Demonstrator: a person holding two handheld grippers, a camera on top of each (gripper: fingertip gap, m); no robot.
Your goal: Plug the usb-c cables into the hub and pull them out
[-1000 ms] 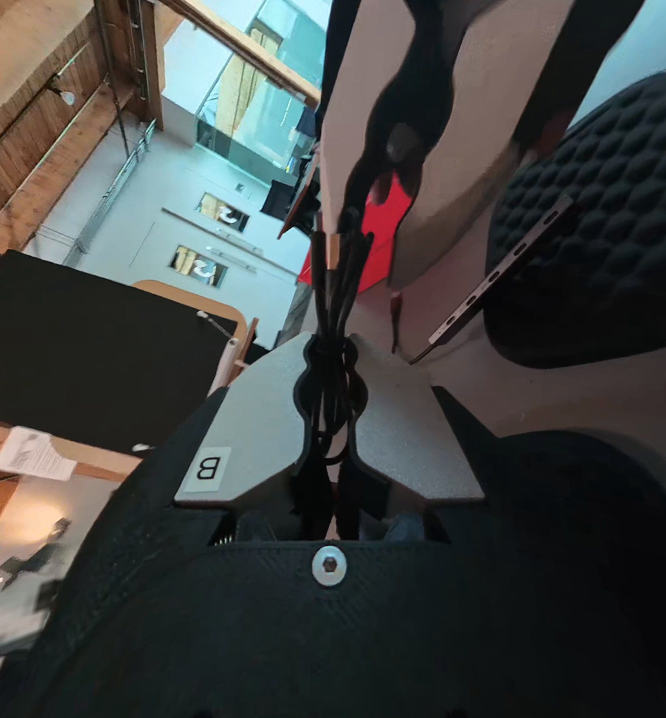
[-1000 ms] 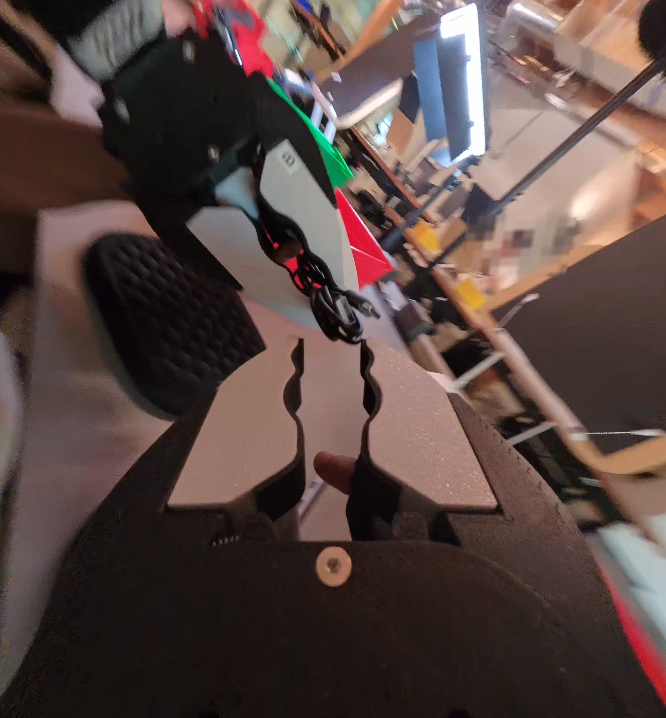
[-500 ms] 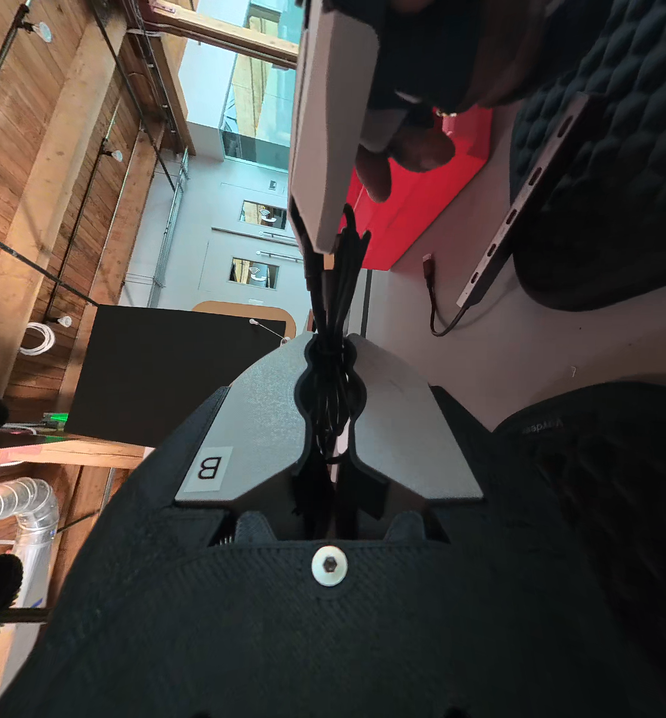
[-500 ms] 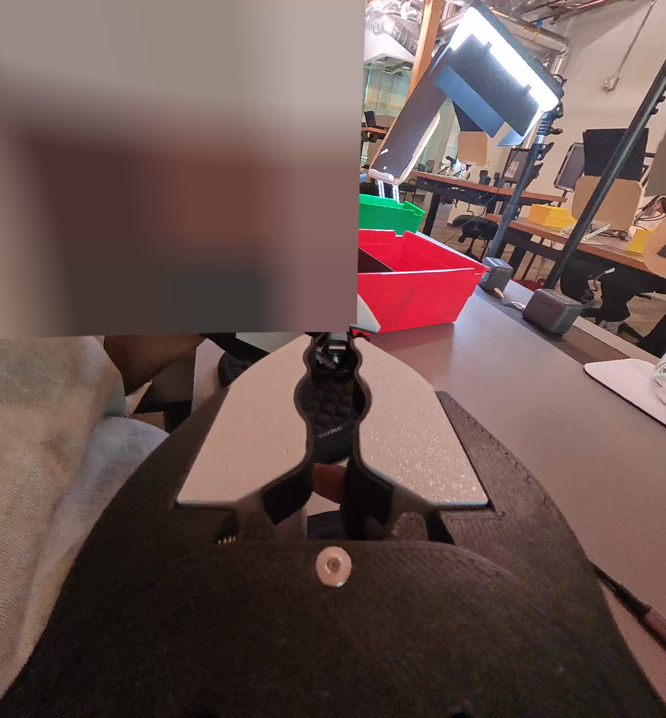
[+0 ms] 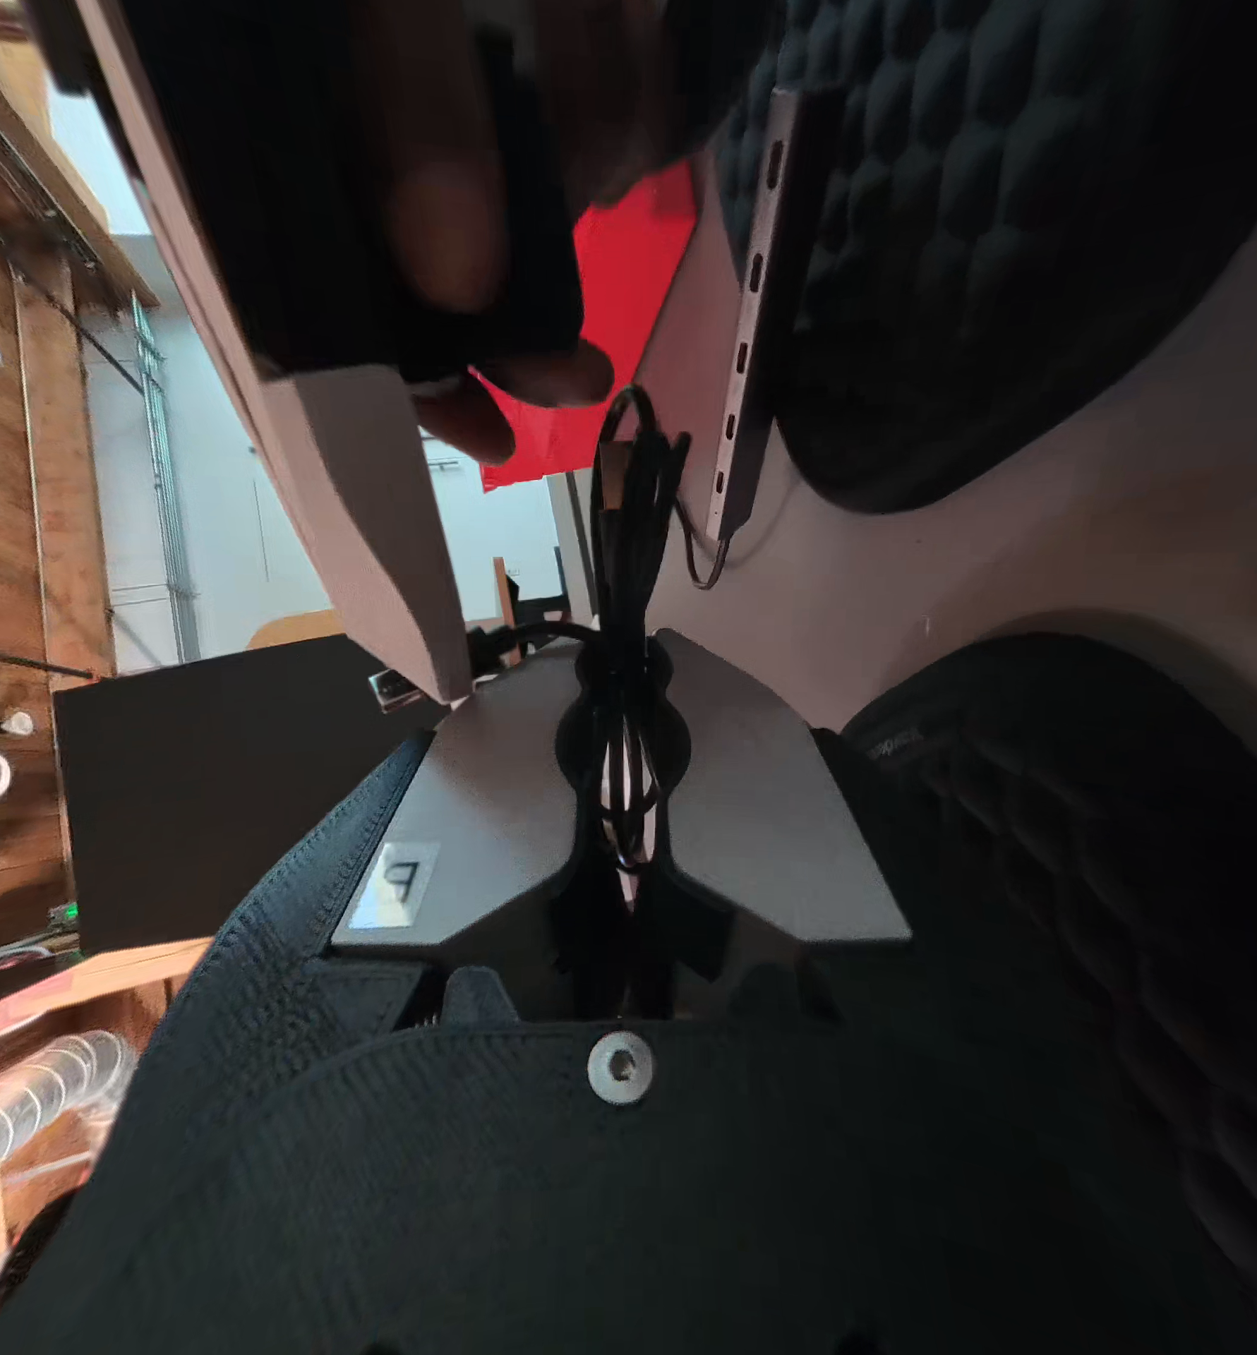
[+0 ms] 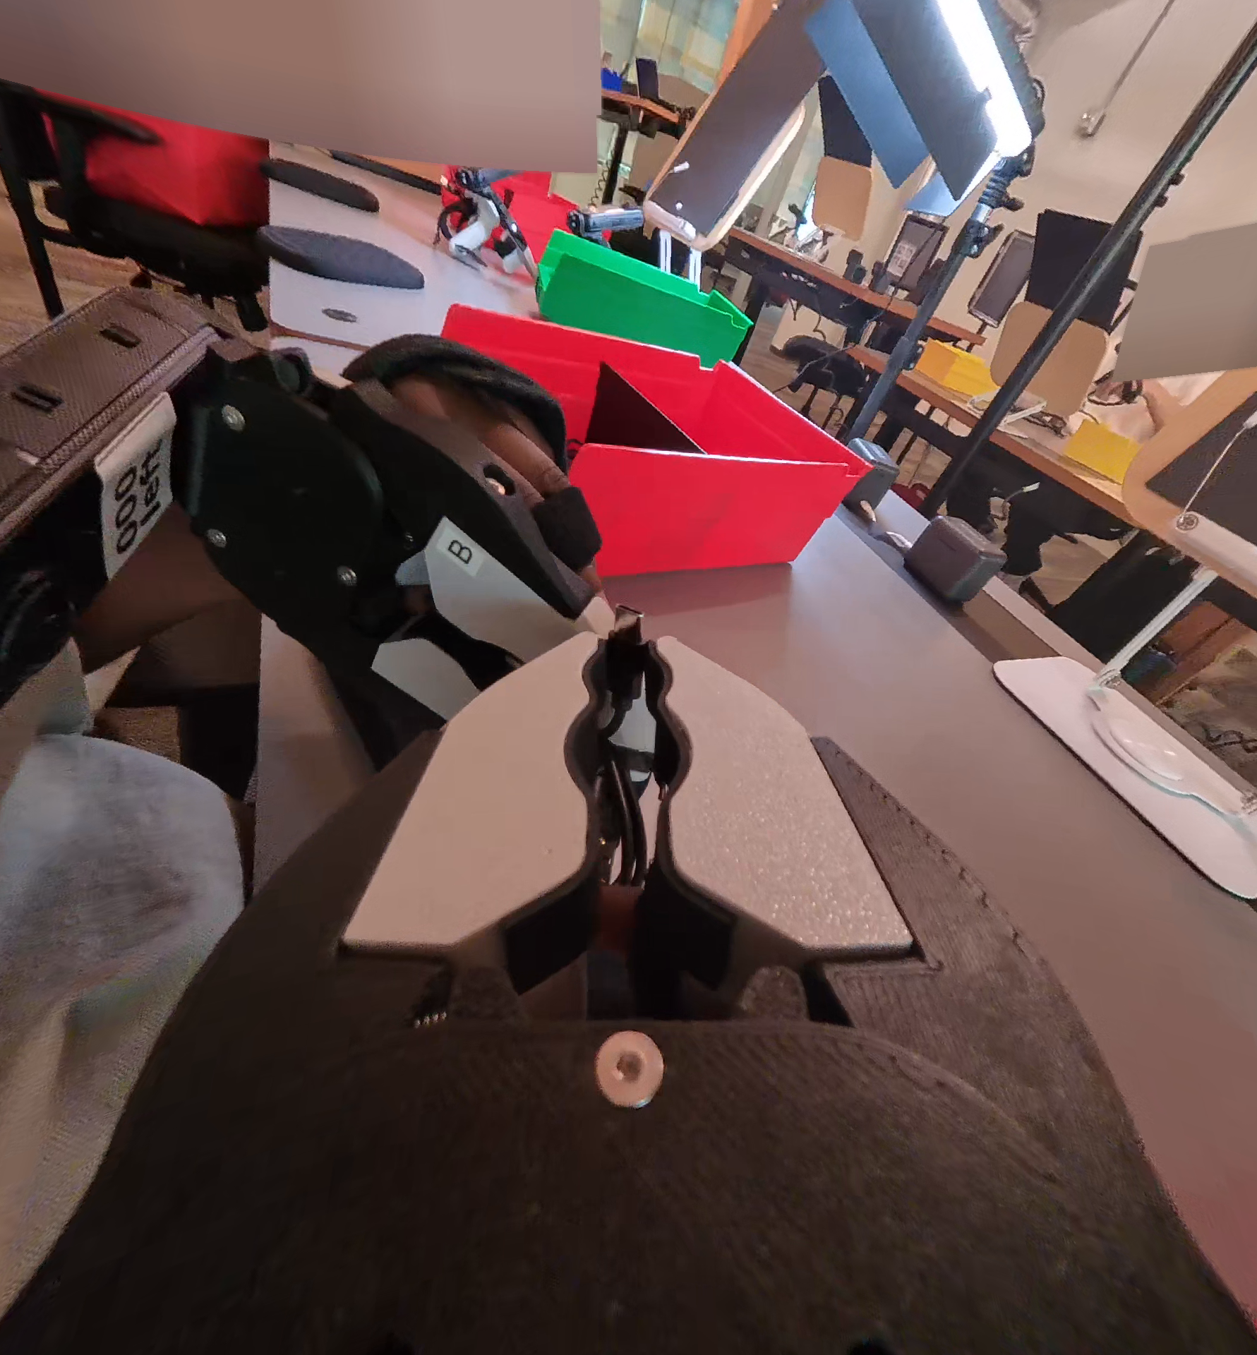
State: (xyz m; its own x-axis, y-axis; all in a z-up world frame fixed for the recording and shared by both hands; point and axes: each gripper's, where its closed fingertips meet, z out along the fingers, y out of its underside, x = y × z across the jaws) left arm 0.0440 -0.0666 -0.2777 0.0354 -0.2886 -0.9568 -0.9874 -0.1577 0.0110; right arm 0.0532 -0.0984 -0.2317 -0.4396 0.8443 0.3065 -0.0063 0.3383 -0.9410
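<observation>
In the right wrist view a grey table fills the lower right, with a red bin and a green bin behind it. A lit lamp panel hangs at upper right. Wooden walls stand at left in the left wrist view.

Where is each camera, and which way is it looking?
Left wrist view: sits on the left gripper, facing the hub and table; shows fingers.
Right wrist view: sits on the right gripper, facing the red bin; shows the left gripper.
Both show the black cable bundle.
</observation>
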